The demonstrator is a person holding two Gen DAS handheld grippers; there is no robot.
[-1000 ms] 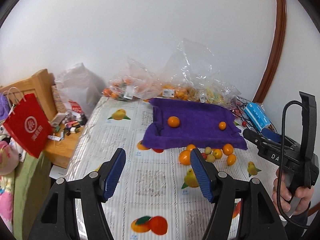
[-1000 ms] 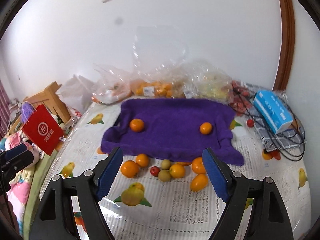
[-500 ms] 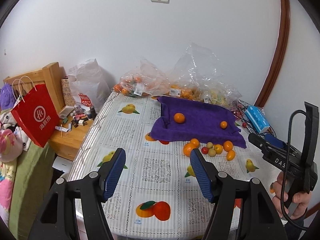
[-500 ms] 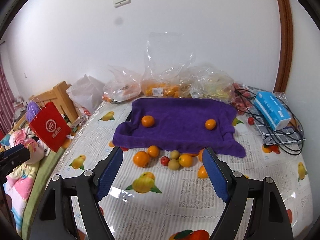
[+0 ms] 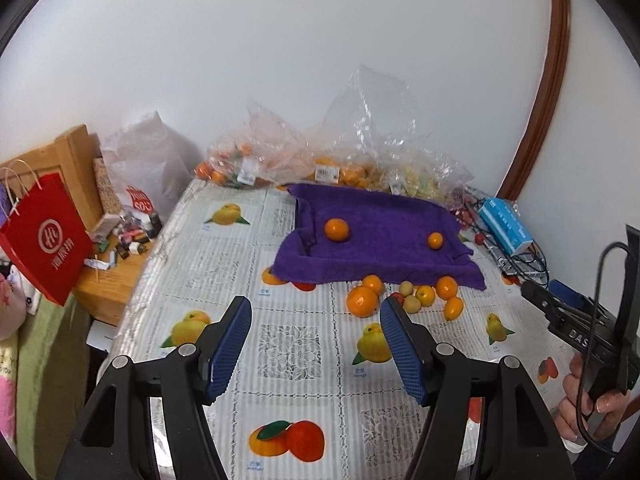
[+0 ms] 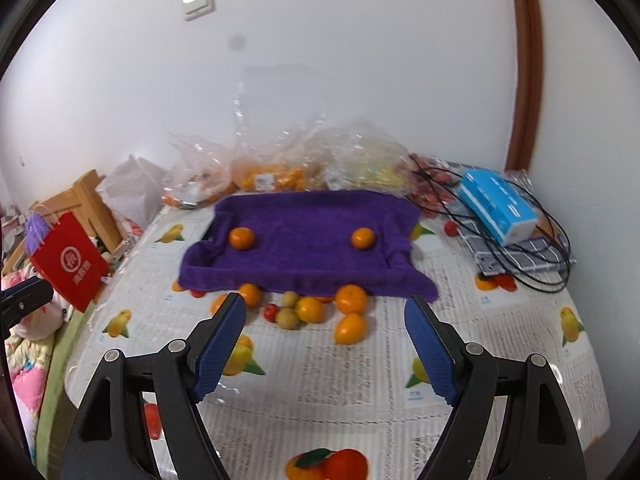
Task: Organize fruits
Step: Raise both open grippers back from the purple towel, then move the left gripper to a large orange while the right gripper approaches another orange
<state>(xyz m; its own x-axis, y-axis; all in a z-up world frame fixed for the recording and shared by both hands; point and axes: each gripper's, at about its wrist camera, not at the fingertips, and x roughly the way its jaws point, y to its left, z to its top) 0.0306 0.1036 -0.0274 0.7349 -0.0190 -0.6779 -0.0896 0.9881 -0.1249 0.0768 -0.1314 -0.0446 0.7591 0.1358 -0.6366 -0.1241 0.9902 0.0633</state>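
A purple towel-lined tray (image 5: 384,248) (image 6: 304,256) lies across the table's far half with two oranges (image 5: 336,230) (image 6: 241,238) on it. In front of it sits a loose cluster of fruit (image 5: 416,300) (image 6: 310,310): oranges, small yellow-green fruits and a small red one. My left gripper (image 5: 314,308) hovers open over the tablecloth, short of the cluster and to its left. My right gripper (image 6: 325,312) is open too, nothing between its pads, aimed at the cluster from nearer the table's front. In the left wrist view a hand (image 5: 592,404) holds the right gripper's body (image 5: 580,332).
Clear plastic bags of fruit (image 5: 340,168) (image 6: 280,172) line the wall behind the tray. A blue box (image 5: 504,224) (image 6: 496,208) and black cables (image 6: 524,264) lie at the right. Left of the table stand a red paper bag (image 5: 44,240) and a cluttered wooden stand (image 5: 108,280).
Both views drew back from the table, then the left came closer again. The right gripper has shifted rightward, so the tray and fruit sit further left in its view. Jaws unchanged.
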